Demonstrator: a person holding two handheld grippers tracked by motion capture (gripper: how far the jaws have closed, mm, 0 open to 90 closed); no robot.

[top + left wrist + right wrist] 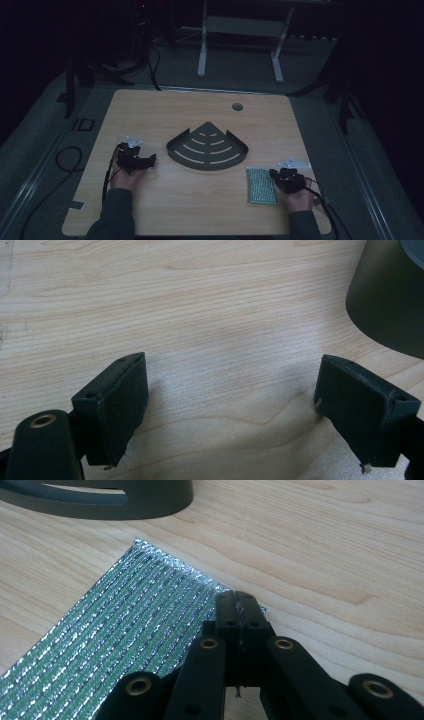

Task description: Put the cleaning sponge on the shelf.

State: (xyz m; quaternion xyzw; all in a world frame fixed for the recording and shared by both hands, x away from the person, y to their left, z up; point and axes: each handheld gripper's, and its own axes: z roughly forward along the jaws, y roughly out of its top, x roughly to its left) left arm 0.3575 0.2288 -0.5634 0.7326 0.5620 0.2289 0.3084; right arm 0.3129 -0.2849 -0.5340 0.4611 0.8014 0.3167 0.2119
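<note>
Glittery cloth (115, 630) between right fingers (227, 611)

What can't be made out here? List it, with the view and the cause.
- Right hand-held gripper, right gripper view: jaws closed at the sponge cloth edge; whether cloth is pinched is hidden by the jaws.
- Corner shelf tray, left gripper view: cut off by the frame's edge.
- Table hole, high view: too dim and small to identify.

"ID" in dark letters on the grey floor (82, 124) left of the table (150, 107)
</note>
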